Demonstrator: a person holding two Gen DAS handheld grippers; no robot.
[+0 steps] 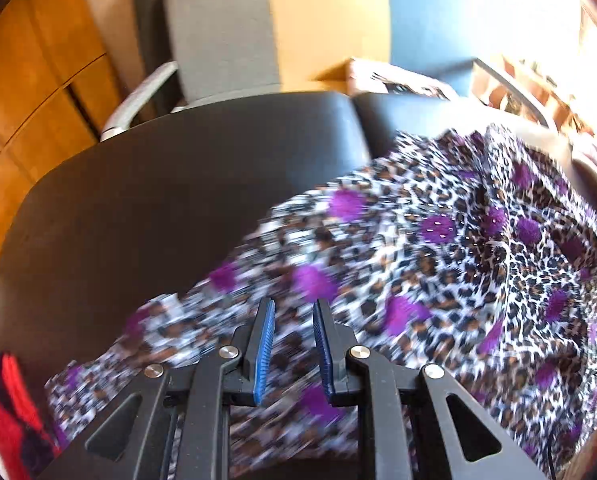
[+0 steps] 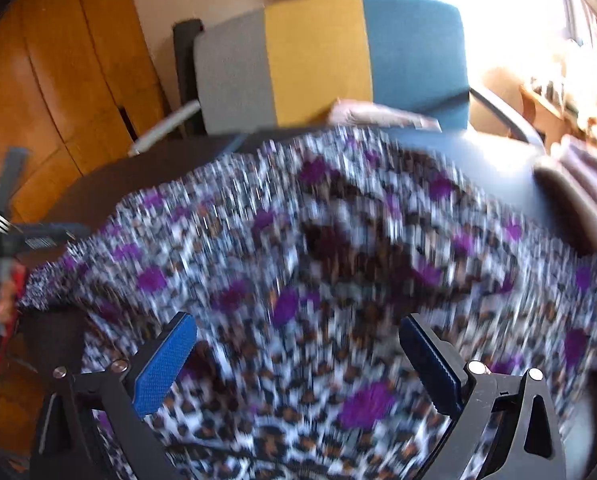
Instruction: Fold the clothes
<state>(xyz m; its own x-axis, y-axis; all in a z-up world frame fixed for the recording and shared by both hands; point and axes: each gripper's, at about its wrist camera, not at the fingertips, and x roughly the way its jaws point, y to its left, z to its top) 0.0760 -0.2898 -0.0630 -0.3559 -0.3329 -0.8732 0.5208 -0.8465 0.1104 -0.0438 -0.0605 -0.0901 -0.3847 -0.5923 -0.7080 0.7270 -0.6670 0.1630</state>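
- A leopard-print garment with purple spots (image 1: 438, 248) is seen spread in loose folds over a dark tabletop (image 1: 158, 184), lying directly ahead of and beneath both tools.
- The left hand-held gripper (image 1: 294, 312) is found narrowly parted, its blue pads close together with a slim gap; no cloth is seen pinched between them, and the fabric lies below and beyond the tips.
- The right hand-held gripper (image 2: 298, 344) is found wide open, one blue pad to each side, with the garment (image 2: 298, 240) filling the space ahead of it; nothing is gripped.
- Both views are smeared by motion, so hems and seams cannot be made out with certainty.
- Handling, as judged: the fabric is thin, light and limp; it is expected to sag, bunch and slide on the smooth tabletop, and not to hold a crease unaided.
- Hold points, as judged: an outer edge or corner to the left of the left hand-held gripper is favoured, with a matching edge taken by the right, so the cloth can be drawn taut before folding.
- A chair with grey, yellow and blue panels (image 2: 322, 60) stands beyond the tabletop.
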